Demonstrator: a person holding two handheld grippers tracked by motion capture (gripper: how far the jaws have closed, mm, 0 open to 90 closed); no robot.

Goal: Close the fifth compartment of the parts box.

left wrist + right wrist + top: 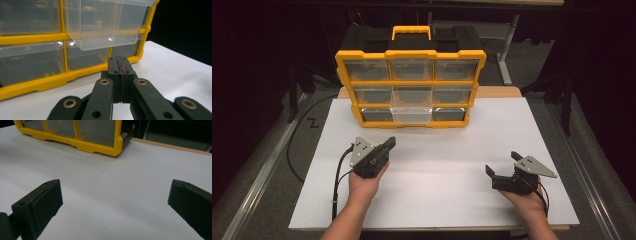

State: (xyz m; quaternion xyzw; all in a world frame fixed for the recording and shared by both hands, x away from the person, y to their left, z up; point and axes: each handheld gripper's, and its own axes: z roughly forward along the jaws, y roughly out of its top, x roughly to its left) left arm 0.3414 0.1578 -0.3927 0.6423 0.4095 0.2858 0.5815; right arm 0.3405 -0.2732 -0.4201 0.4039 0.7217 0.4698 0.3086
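**A:** High view first: where's the pulled-out drawer [411, 113]?

**B:** It sits in the yellow organizer [410, 87], middle column, bottom row. Its clear front stands out toward the person, ahead of the other drawer fronts in that organizer.

**A:** And the left gripper [389, 143]?

**B:** Held in the left hand [364, 182], in front of the organizer and a little left of its middle column, tip pointing at it. It is near the open drawer, apart from it.

**A:** Jaws?

**B:** Pressed flat together with nothing between them. The left gripper view shows the two pads meeting along one seam, with the clear drawer [107, 23] jutting out of the organizer [32, 83] just above and beyond the tip [120, 65].

**A:** The right gripper [501, 165]?

**B:** Well off to the right of the organizer's front, nearer the person, low over the white sheet [437, 165]. In the right gripper view its jaws stand wide apart with only bare sheet [120, 202] between them, and the organizer's corner [107, 146] lies ahead and to the left.

**A:** Anything in the drawers?

**B:** I cannot tell; the fronts are too hazy.
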